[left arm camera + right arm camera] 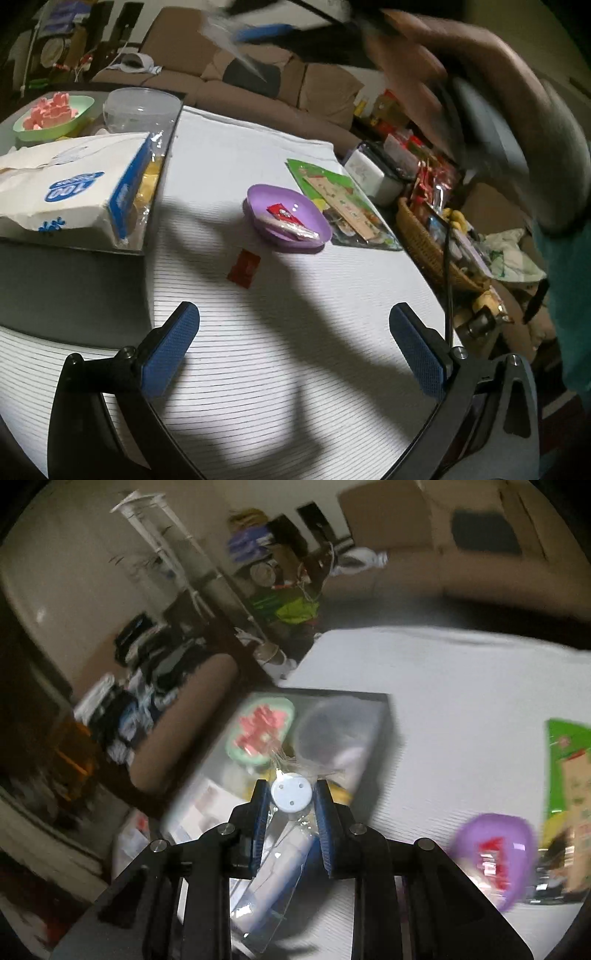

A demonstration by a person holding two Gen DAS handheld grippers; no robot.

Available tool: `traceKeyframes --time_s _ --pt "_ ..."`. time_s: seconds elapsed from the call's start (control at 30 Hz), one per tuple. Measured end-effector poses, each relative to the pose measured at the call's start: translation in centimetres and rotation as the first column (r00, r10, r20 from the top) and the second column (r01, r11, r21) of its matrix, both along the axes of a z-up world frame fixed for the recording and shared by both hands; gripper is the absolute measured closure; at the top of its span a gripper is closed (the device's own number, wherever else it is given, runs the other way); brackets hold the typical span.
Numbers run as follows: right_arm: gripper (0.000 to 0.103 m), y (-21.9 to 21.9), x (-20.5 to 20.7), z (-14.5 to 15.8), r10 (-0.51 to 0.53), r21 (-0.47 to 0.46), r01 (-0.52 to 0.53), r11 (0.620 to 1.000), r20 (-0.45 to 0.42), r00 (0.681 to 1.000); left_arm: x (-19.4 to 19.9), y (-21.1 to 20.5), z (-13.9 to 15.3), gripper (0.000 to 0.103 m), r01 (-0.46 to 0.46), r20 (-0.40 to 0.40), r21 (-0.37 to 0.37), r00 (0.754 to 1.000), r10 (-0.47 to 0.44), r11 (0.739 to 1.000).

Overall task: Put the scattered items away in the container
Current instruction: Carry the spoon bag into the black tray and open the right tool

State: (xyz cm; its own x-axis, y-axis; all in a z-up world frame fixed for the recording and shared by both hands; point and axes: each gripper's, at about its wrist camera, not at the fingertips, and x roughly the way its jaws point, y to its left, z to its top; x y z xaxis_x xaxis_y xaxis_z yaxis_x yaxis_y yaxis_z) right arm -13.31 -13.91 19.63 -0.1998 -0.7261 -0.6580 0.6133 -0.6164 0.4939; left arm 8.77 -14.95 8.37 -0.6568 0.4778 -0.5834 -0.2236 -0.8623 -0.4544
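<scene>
Sweets and wrappers already lie in the purple dish point(288, 218), which sits mid-frame in the left wrist view on the white striped bench point(258, 369), so part of the tidying looks done. One red packet point(243, 267) is loose on the bench just below and left of the dish, and a green card pack point(340, 203) lies flat just right of it; by my reckoning both are left to go. At the upper left of that view a dark tray point(74, 258) carries a tissue box point(66, 188), a green bowl point(55, 116) of pink pieces and a clear tub point(142, 109). Whether the dish or the tray is the intended container I cannot tell for sure. The right hand-held gripper point(290, 805) is clamped on a clear-wrapped item with a white round cap point(290, 792), the blue pads pressing it from both sides, and it hangs in the air over the tray, so that piece looks to be in transit. The left hand-held gripper point(295, 347) has its jaws wide apart with nothing between them, low over bare bench at the bottom of its frame.
</scene>
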Motion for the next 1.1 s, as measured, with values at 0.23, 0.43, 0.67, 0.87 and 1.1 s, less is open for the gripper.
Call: traceKeyframes --time_s 0.23,0.43,0.67,0.87,1.1 --pt "0.078 -5.7 -3.5 -5.3 -0.158 0.036 0.154 0.987 0.307 0.939 0.0 -3.0 -0.6 0.000 -0.046 0.032 0.087 0.999 0.043 0.995" --pt "0.062 -4.4 -3.9 -6.9 -0.243 0.149 0.202 0.968 0.348 0.906 -0.3 -3.1 -0.6 0.000 -0.032 0.039 0.073 0.999 0.029 0.997" --pt "0.059 -5.2 -1.4 -3.9 -0.107 0.244 0.082 0.966 0.093 0.990 -0.4 -2.9 -0.3 0.000 -0.033 0.039 0.081 0.999 0.029 0.996" --pt "0.061 -10.2 4.7 -1.4 0.351 0.416 -0.246 0.875 -0.196 0.916 -0.2 -3.3 -0.3 0.000 -0.037 0.041 0.089 0.999 0.033 0.995" --pt "0.064 -12.5 7.8 -5.2 0.468 0.553 -0.399 0.732 0.018 0.884 -0.4 -3.1 -0.4 0.000 -0.031 0.046 0.091 0.999 0.027 0.995"
